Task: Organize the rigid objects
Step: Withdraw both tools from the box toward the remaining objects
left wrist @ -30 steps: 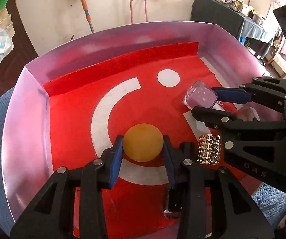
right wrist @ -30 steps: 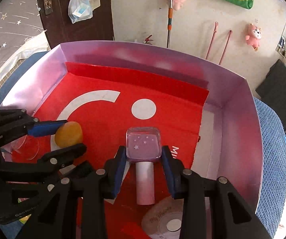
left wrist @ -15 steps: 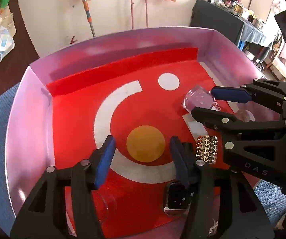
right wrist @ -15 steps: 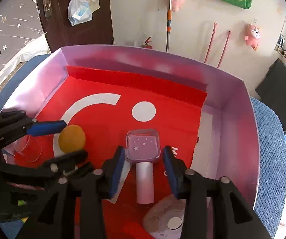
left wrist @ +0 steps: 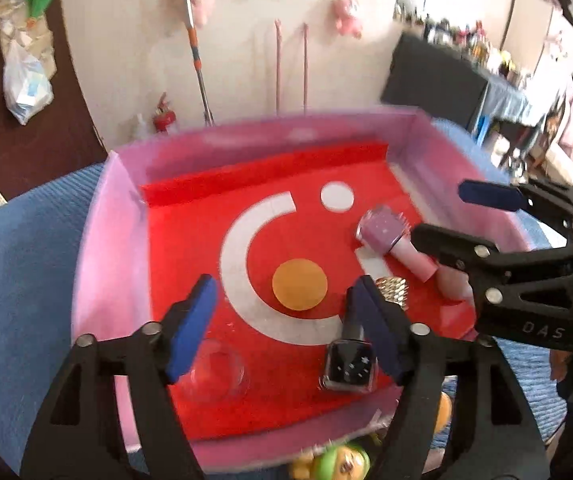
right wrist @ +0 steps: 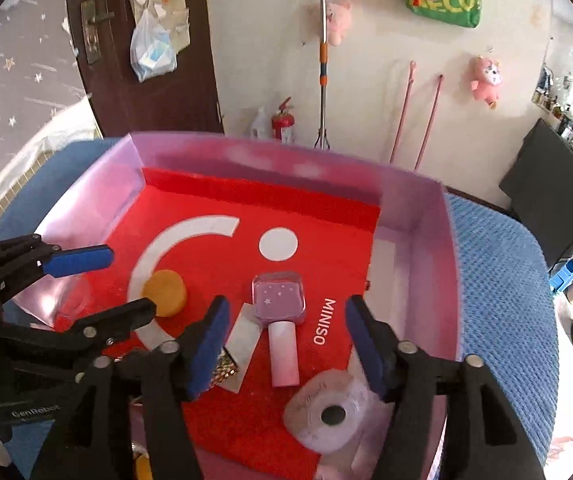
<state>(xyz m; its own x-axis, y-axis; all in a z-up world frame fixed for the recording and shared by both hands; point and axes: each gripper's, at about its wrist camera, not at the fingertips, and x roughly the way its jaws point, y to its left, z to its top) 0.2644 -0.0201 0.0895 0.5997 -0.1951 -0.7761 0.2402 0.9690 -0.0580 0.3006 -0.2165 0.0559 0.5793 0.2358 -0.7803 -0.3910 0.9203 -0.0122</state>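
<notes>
Both grippers, left gripper (left wrist: 286, 320) and right gripper (right wrist: 286, 344), have jaws just opened, gripping nothing; the orange disc (left wrist: 299, 285) looks light and stiff, the pink bottle (right wrist: 280, 320) slippery, best pinched across its flat sides.

Lived-in home room, plush toys (right wrist: 486, 78) on wall, mop (right wrist: 322, 60), wooden door (right wrist: 126, 80)

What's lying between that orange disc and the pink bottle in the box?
Nothing: in the right wrist view, only bare red liner separates the orange disc from the pink bottle.
</notes>
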